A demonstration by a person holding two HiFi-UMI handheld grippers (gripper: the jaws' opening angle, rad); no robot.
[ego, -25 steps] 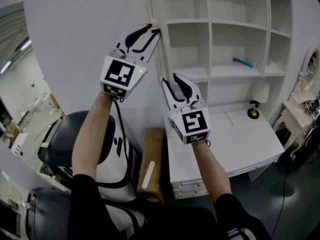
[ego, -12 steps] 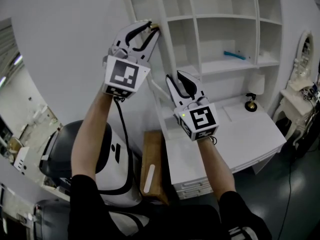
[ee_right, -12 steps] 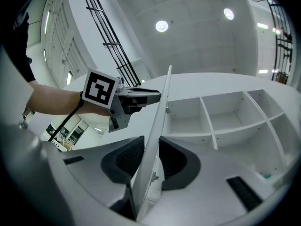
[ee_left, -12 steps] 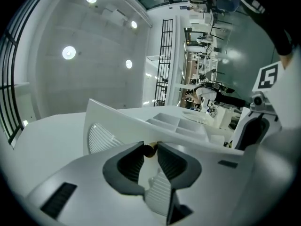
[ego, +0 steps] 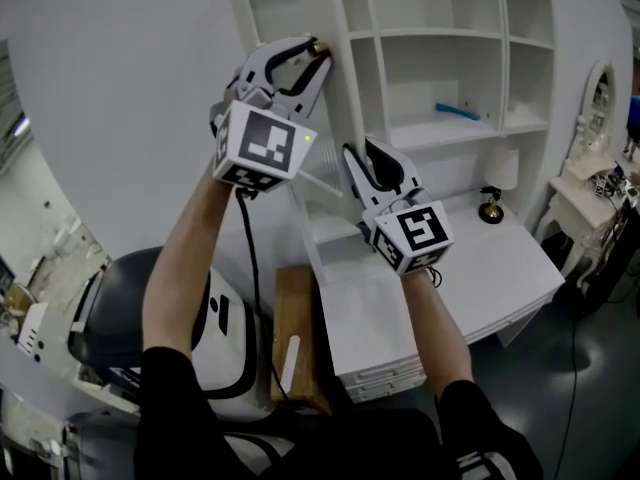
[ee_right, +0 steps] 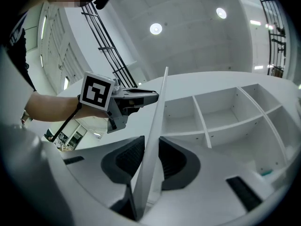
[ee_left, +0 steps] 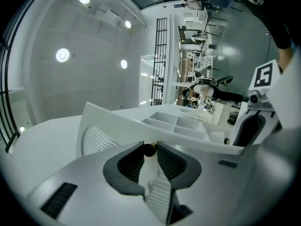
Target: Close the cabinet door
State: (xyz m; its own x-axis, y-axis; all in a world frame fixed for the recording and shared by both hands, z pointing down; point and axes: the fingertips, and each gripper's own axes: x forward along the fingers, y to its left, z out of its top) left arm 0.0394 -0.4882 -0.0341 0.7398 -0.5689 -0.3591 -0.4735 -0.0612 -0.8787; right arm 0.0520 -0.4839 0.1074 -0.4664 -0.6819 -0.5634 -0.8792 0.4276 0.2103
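The white cabinet door (ego: 140, 98) stands partly open, left of the open shelves (ego: 440, 68). My left gripper (ego: 307, 60) reaches up to the door's small brass knob (ego: 318, 47). In the left gripper view the knob (ee_left: 149, 150) sits between the pads of that gripper (ee_left: 149, 147). Its jaws have just been closing, and both pads touch the knob. Lower down, my right gripper (ego: 362, 160) straddles the door's free edge. In the right gripper view the thin door edge (ee_right: 157, 121) runs between its pads (ee_right: 151, 147). These jaws have also just been closing on it.
A teal object (ego: 456, 111) lies on a middle shelf. Below is a white desk (ego: 480, 278) with a small black and gold lamp (ego: 490, 211). A wooden box (ego: 295, 338) and a dark chair (ego: 110, 308) stand by the door. White furniture (ego: 585, 193) is at the right.
Both grippers have moved to the right together with the door, which has swung closer to the shelves. The gap between door and cabinet has narrowed.
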